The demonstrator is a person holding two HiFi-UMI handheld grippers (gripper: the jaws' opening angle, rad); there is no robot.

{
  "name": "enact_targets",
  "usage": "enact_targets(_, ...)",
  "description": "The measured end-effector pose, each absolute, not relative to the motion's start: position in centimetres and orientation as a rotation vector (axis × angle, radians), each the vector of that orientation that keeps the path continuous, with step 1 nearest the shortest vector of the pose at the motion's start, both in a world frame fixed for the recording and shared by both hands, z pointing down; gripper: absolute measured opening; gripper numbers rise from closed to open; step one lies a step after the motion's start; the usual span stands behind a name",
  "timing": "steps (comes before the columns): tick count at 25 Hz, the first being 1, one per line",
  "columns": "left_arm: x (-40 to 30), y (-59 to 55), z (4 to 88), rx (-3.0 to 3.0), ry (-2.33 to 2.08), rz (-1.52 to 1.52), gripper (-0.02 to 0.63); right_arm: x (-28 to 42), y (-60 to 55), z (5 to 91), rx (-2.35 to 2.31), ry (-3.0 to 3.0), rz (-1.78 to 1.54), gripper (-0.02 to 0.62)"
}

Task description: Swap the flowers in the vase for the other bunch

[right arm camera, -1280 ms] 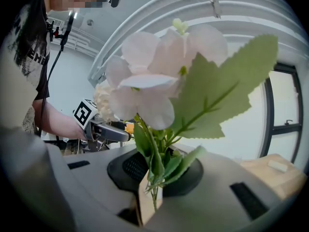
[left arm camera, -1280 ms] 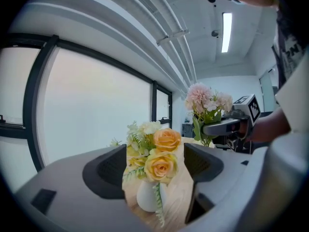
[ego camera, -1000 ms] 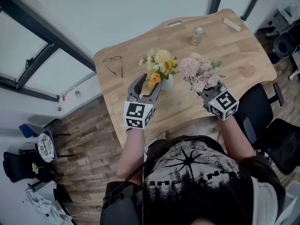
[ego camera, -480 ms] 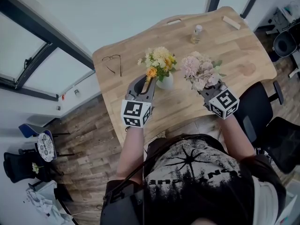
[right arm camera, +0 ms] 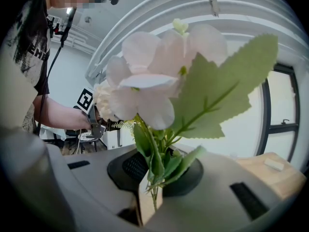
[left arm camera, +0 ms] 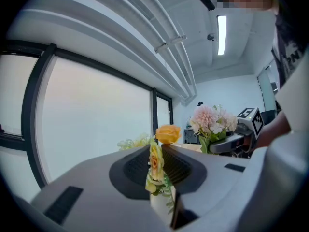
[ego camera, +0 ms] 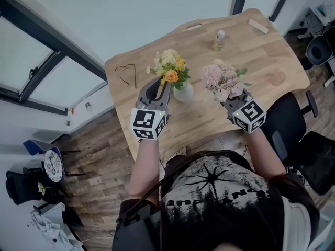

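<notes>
Left tool (ego camera: 164, 83) — yellow bunch (ego camera: 168, 68) at vase (ego camera: 184, 93)

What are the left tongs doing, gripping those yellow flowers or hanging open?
Shut on them: the left tongs have just closed, and the left gripper view shows both pads pressed against the yellow bunch.
</notes>
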State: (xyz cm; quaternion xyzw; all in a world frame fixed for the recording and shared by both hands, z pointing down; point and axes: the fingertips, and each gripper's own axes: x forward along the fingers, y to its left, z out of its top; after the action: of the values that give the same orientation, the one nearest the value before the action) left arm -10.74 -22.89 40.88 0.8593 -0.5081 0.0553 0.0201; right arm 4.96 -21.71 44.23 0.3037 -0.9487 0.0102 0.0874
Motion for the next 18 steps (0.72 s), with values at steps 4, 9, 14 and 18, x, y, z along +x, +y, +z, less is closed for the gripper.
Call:
enact_targets(4, -11.1, -23.4, 39.2, 2.673, -1.607, 0.155, 0.078, 5.1, -21.9, 44.0, 0.906, -2.833, 0.029, 0.054)
enact_targets(9, -12.6, -23.6, 36.2, 2.69, -1.674, 0.113, 0.077, 5.0, -21.7, 43.6, 0.909, -2.841, 0.017, 0.054)
enact_targets(14, -14.4, -23.8, 32.1, 2.706, -1.78, 0.065, 0.077, 5.3, -21.7, 43.4, 0.91, -2.852, 0.014, 0.054)
enact_targets(18, -16.2, -23.4, 29.3, 2.704, -1.867, 0.037, 0.077, 5.1, -21.5, 43.3, 0.903, -2.86, 0.009, 0.054)
